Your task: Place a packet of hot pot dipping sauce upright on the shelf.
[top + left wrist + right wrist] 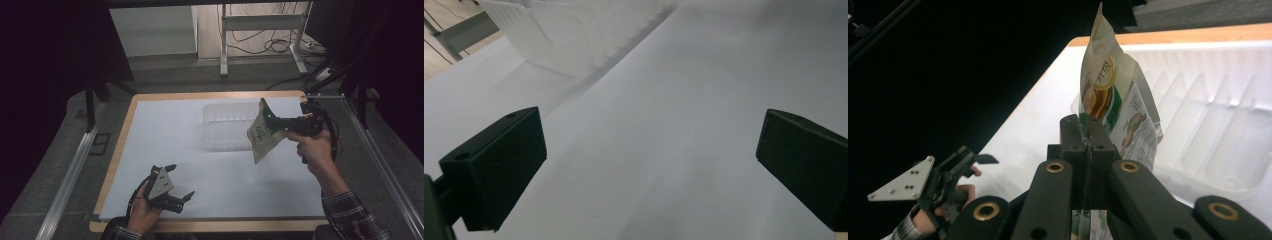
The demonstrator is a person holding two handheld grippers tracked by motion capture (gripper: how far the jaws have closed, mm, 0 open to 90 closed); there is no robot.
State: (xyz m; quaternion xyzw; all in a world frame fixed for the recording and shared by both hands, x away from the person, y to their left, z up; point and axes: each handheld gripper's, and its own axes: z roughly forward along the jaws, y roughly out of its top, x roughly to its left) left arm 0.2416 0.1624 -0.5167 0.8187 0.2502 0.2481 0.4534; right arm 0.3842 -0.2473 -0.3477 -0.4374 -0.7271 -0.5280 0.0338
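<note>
Clearly pouch [262, 134] hangs diagonally, top up-right.

Left tool [181, 181] black with a grey three-cornered plate dotted with small screw holes, right tool [270, 121] black with brass-ringed holes on its arms, black cables trailing from both, plaid sleeve [352, 215] on the right forearm
</note>
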